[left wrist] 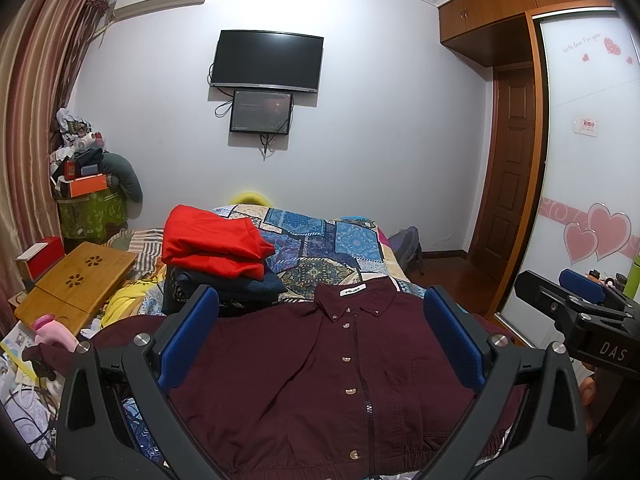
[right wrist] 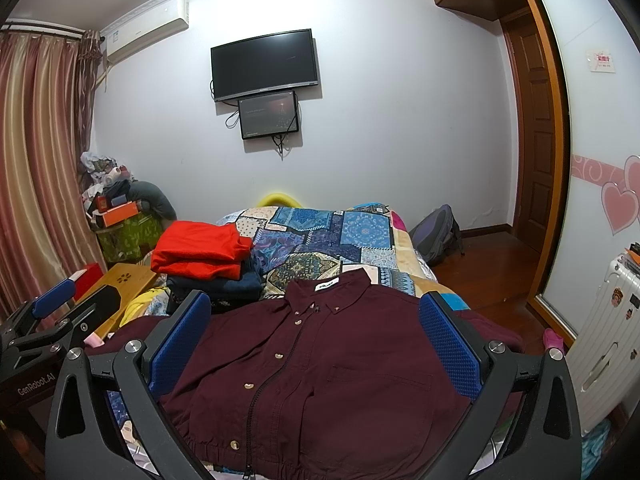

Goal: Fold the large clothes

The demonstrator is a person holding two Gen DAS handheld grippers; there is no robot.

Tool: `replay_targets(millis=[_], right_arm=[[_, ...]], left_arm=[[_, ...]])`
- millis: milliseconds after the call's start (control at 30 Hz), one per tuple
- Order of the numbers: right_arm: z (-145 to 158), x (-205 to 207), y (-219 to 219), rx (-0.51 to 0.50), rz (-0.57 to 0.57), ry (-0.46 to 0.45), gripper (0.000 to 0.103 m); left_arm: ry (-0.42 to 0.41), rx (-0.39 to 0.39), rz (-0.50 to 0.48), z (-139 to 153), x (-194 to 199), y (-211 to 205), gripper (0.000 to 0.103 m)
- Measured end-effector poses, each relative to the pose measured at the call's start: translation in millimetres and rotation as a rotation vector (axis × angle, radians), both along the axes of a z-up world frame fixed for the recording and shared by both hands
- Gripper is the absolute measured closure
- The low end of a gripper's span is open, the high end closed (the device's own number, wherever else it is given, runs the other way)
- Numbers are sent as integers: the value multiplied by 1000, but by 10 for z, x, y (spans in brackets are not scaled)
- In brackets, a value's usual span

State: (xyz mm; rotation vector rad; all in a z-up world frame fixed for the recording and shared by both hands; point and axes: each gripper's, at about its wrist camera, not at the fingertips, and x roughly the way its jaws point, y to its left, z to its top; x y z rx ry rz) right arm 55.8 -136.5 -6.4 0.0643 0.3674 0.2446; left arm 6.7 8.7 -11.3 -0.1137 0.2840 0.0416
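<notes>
A dark maroon jacket (left wrist: 320, 368) with a zip and snap buttons lies flat, front up, collar away from me, on the patchwork bed; it also shows in the right wrist view (right wrist: 320, 376). My left gripper (left wrist: 320, 336) is open and empty, hovering above the jacket near its hem. My right gripper (right wrist: 316, 336) is open and empty, also above the jacket; it shows at the right edge of the left wrist view (left wrist: 580, 300). The left gripper shows at the left edge of the right wrist view (right wrist: 56, 308).
A stack of folded clothes, red (left wrist: 212, 244) on navy, sits on the bed behind the jacket's left shoulder. A bamboo lap desk (left wrist: 76, 284) and clutter lie left. A backpack (right wrist: 436, 232) and a white suitcase (right wrist: 600, 344) stand right of the patchwork bedspread (left wrist: 320, 240).
</notes>
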Motion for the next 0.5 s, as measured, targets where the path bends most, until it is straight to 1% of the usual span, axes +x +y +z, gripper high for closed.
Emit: replay_targets(millis=[500], right_arm=[[-8,0,10,0,-1,5,0]], left_arm=[[0,0,0,-9,-2,0,0]])
